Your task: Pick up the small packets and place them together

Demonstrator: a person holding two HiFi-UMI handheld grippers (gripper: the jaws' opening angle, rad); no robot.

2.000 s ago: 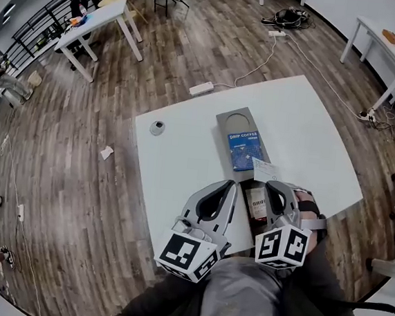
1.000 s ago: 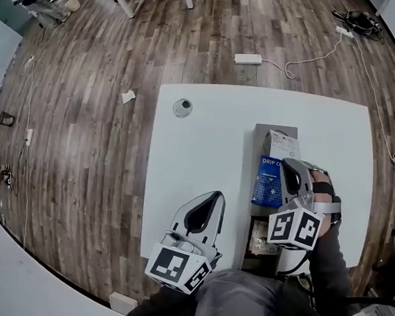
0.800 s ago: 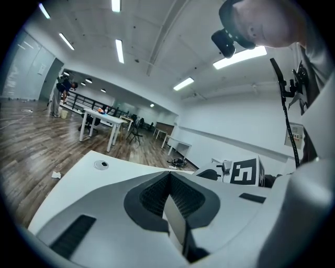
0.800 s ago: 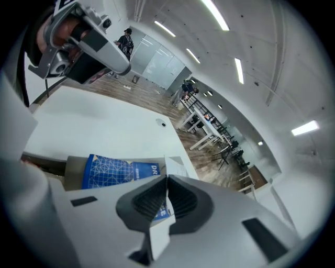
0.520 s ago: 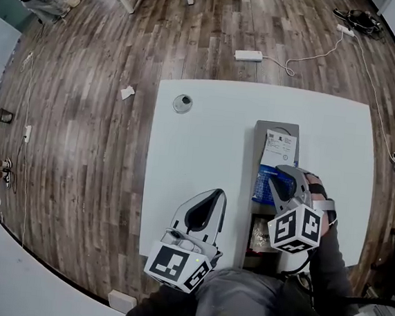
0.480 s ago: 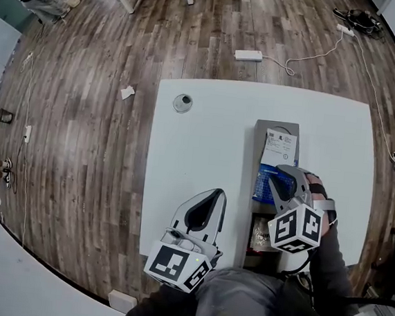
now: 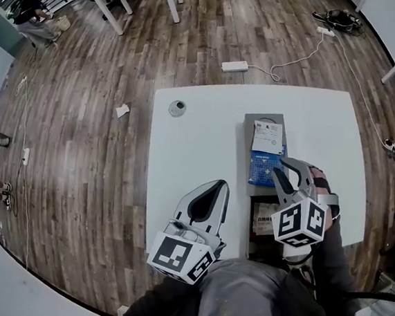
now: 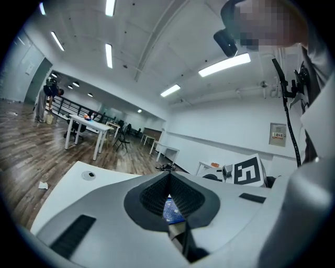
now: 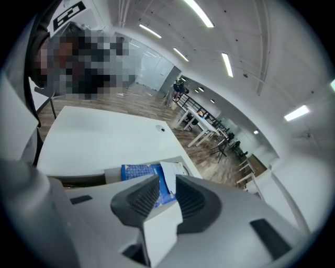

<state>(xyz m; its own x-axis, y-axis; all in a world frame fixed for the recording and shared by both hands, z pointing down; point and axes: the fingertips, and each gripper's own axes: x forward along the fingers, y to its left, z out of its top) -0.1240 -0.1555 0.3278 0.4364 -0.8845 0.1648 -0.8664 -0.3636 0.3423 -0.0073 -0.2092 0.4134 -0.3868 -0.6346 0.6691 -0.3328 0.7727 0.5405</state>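
Note:
A white packet (image 7: 267, 136) lies flat on the far part of a grey tray (image 7: 248, 152), overlapping a blue drip-coffee pack (image 7: 264, 169) just nearer me. My right gripper (image 7: 284, 169) hovers over the blue pack's near edge. Its jaws have just been opening and stand apart with nothing between them. In the right gripper view the gripper (image 9: 166, 186) looks at the blue pack (image 9: 137, 171) and white packet (image 9: 170, 175) beyond its tips. A dark open box of packets (image 7: 262, 212) sits near the table's front edge. My left gripper (image 7: 217, 184) (image 8: 168, 176) is shut and empty, left of that box.
A small round disc (image 7: 178, 108) lies near the white table's (image 7: 199, 140) far left corner. On the wooden floor are a power strip (image 7: 235, 66) with its cable and a paper scrap (image 7: 122, 110). White desks stand further back.
The right gripper brought the white packet over the tray, let it go there, and drew back toward me with its jaws apart. The left gripper rose a little.

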